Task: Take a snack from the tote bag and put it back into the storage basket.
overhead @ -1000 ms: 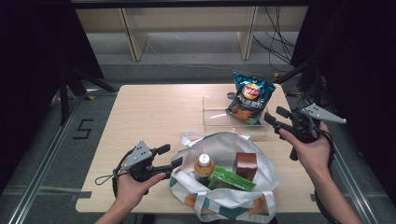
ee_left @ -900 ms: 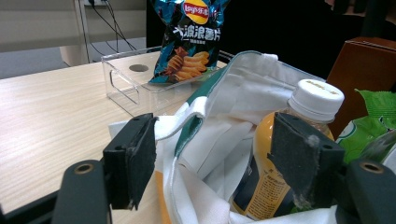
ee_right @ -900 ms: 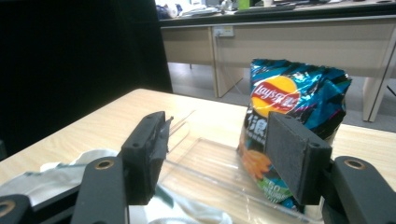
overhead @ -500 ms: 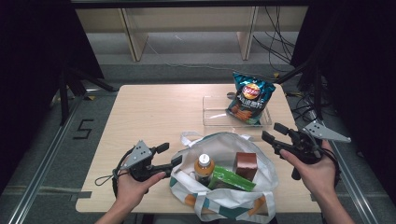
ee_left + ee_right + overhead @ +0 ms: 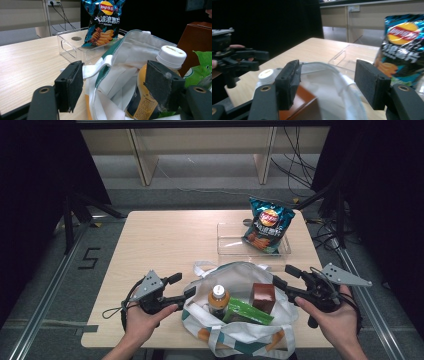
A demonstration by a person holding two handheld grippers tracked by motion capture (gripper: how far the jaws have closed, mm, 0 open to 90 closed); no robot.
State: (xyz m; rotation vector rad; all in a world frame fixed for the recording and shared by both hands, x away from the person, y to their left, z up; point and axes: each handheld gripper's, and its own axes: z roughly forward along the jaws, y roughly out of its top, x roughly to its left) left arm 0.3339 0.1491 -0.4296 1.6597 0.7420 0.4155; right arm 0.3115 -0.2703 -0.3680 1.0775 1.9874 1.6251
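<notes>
A white tote bag [image 5: 235, 330] with teal and orange print stands open near the table's front edge. In it are a bottle [image 5: 218, 297] with a white cap, a brown box [image 5: 263, 296] and a green packet [image 5: 247, 312]. My left gripper [image 5: 183, 285] is open at the bag's left rim, and the fabric [image 5: 120, 72] hangs loosely between its pads. My right gripper [image 5: 283, 275] is open over the bag's right rim [image 5: 324, 80], beside the brown box [image 5: 299, 105], with nothing pressed between its pads.
A blue bag of crisps [image 5: 268, 225] leans in a clear plastic tray [image 5: 235, 245] at the back right of the wooden table [image 5: 160, 240]. Cables and dark stands lie beyond the table's edges. The table's left and middle are bare wood.
My right gripper has come from beside the clear tray toward the near edge and in to the bag's right rim. The left gripper and the bag have stayed put.
</notes>
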